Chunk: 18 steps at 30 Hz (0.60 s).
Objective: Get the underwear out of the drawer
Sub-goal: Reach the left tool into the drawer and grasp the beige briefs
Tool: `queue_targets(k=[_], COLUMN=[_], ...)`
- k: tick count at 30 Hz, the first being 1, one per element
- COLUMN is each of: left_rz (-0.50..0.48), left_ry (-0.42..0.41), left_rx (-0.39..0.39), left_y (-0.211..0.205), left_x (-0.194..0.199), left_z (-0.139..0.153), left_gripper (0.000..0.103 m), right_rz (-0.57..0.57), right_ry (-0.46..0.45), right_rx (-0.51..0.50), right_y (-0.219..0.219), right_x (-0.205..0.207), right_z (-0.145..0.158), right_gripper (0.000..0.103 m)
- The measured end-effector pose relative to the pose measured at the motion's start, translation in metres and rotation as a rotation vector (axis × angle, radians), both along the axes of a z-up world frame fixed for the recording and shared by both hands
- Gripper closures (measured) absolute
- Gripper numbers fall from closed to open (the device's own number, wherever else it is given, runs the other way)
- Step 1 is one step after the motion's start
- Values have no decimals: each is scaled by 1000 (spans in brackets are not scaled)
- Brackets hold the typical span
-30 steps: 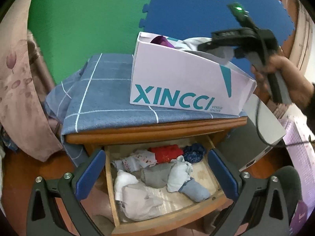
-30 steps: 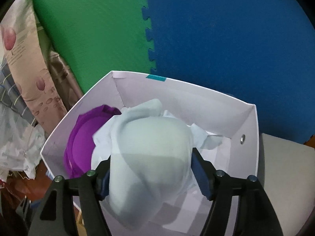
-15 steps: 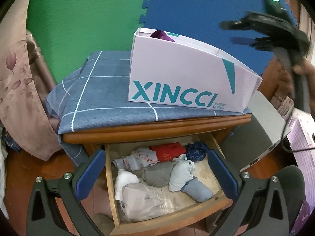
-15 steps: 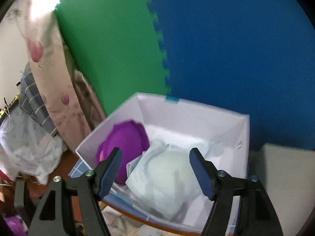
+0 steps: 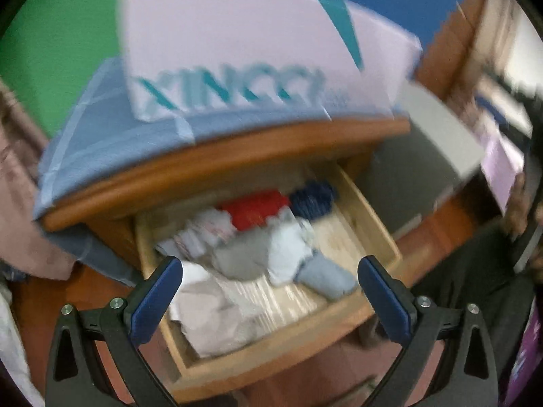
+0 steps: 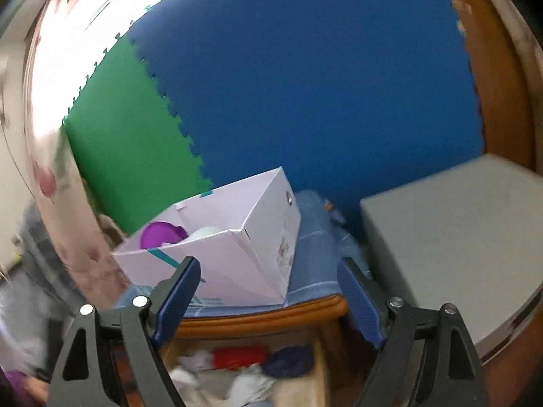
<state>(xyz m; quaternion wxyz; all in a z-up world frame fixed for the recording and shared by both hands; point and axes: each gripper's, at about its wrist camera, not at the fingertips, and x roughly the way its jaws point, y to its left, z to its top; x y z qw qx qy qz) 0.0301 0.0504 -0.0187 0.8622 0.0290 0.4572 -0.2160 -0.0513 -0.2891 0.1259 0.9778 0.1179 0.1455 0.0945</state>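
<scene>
The open wooden drawer (image 5: 370,217) holds several folded pieces of underwear: a red one (image 5: 256,208), a dark blue one (image 5: 314,198), a grey one (image 5: 242,259), pale ones (image 5: 288,247) and a pinkish one (image 5: 207,308). My left gripper (image 5: 268,291) is open and empty, just above the drawer's front. My right gripper (image 6: 268,300) is open and empty, above the drawer (image 6: 320,366), in front of the white XINCCI box (image 6: 237,257). The box holds a purple garment (image 6: 163,234) and a pale one (image 6: 207,232).
The box (image 5: 258,57) stands on a blue checked cloth (image 5: 112,135) over the nightstand top (image 5: 220,169). A grey cabinet (image 6: 451,237) stands to the right. A green and blue foam mat wall (image 6: 305,84) is behind. A floral curtain (image 6: 61,186) hangs at the left.
My right gripper let the pale garment go into the box, pulled back and dropped toward the drawer. My left gripper moved closer to the drawer; both views are blurred by motion.
</scene>
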Motion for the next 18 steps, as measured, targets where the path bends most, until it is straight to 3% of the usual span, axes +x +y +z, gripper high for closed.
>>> queue_targets(k=[6, 10, 14, 18], left_rz=[-75, -45, -1, 23], left_ry=[54, 224, 365, 443], left_rx=[198, 205, 251, 283], left_y=[-34, -20, -5, -2], left_x=[4, 24, 46, 57], left_z=[-29, -54, -85, -106], left_gripper=[1, 1, 2, 2], right_rz=[-18, 14, 51, 80], right_ry=[29, 31, 26, 39], right_rx=[25, -10, 21, 40], right_y=[-16, -10, -14, -16], right_x=[-4, -5, -6, -4], right_z=[-4, -5, -5, -6], right_gripper=[18, 18, 18, 18])
